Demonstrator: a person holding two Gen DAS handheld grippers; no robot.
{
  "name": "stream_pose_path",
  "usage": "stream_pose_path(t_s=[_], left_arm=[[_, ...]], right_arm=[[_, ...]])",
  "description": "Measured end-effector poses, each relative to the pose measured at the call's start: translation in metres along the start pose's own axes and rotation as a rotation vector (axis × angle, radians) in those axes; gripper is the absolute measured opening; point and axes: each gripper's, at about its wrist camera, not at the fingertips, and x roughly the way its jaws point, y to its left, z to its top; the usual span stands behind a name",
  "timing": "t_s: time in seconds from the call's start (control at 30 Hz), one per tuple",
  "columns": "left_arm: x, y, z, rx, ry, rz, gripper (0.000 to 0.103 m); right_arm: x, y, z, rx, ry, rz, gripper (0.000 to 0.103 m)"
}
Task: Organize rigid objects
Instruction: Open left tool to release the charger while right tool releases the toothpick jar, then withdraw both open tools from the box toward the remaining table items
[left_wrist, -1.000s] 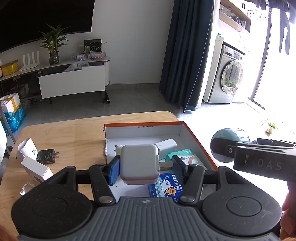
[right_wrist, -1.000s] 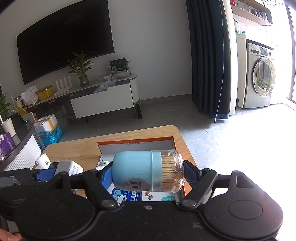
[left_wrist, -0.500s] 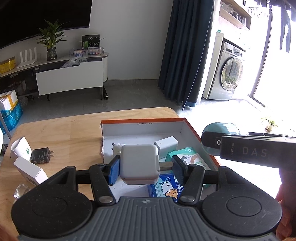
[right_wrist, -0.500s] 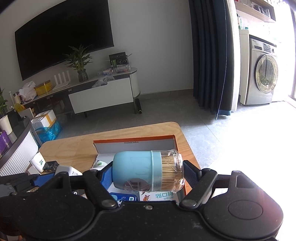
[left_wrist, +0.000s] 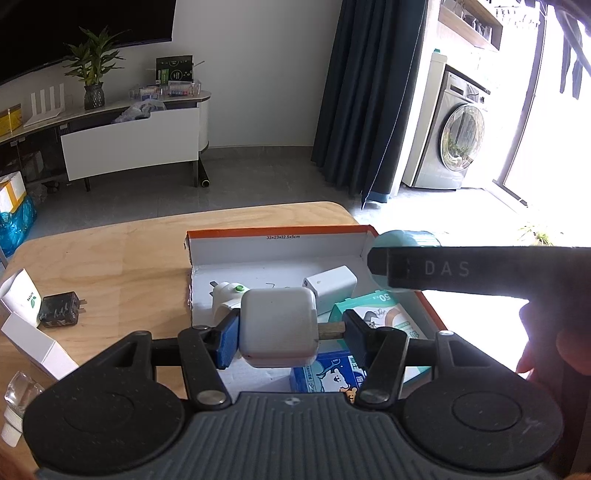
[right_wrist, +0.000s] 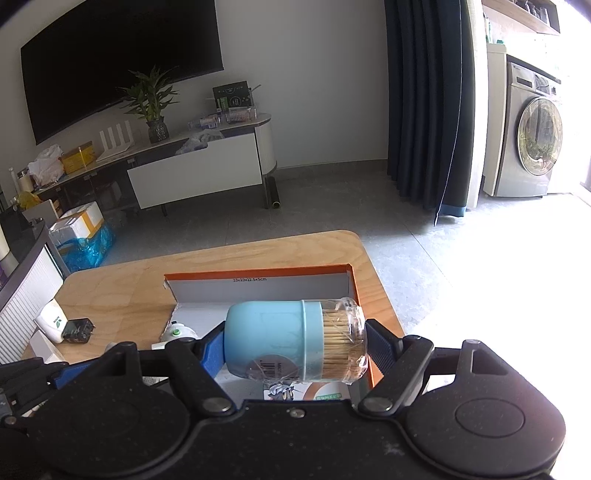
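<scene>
My left gripper (left_wrist: 290, 334) is shut on a white plug adapter (left_wrist: 279, 328), gripped end to end with its prongs against the right pad, above the near part of an orange-rimmed cardboard box (left_wrist: 280, 230). My right gripper (right_wrist: 295, 345) is shut on a blue toothpick jar (right_wrist: 291, 345) lying sideways, clear end to the right, over the same box (right_wrist: 258, 275). In the left wrist view the right gripper's finger (left_wrist: 461, 271) and the jar's blue end (left_wrist: 402, 240) hang over the box's right wall.
Inside the box lie a white charger (left_wrist: 330, 286), a white plug with a green dot (left_wrist: 229, 295), a teal pack (left_wrist: 373, 310) and a blue pack (left_wrist: 328, 376). On the wooden table (left_wrist: 110, 258) left of it sit a black charger (left_wrist: 61, 308) and two white cartons (left_wrist: 31, 341).
Both grippers have moved forward over the box with their loads. In the left wrist view the right gripper and jar have slid leftward, closer to the box's right wall.
</scene>
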Motion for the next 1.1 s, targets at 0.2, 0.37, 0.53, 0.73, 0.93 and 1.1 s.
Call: stream_pose_path(t_s=[0.2, 0.37, 0.53, 0.73, 0.93, 1.1], left_arm=[[0.008, -0.001, 0.0, 0.0, 0.017, -0.002, 0.059], [0.013, -0.003, 0.0, 0.002, 0.026, -0.011, 0.059], [0.023, -0.01, 0.002, 0.012, 0.035, -0.025, 0.059], [0.021, -0.011, 0.01, 0.006, 0.02, -0.032, 0.063], [0.004, -0.01, 0.014, -0.006, 0.009, -0.008, 0.069], [-0.011, -0.003, 0.014, -0.002, 0.02, 0.019, 0.081]], right_arm=[[0.011, -0.001, 0.01, -0.009, -0.051, 0.0, 0.092], [-0.001, -0.008, 0.01, 0.004, -0.096, 0.002, 0.092], [-0.018, -0.015, 0.007, 0.013, -0.12, -0.026, 0.092], [-0.035, -0.019, 0.005, 0.025, -0.139, -0.031, 0.093], [-0.047, -0.017, 0.002, 0.027, -0.152, -0.029, 0.095], [-0.056, -0.009, 0.0, 0.01, -0.161, -0.033, 0.098]])
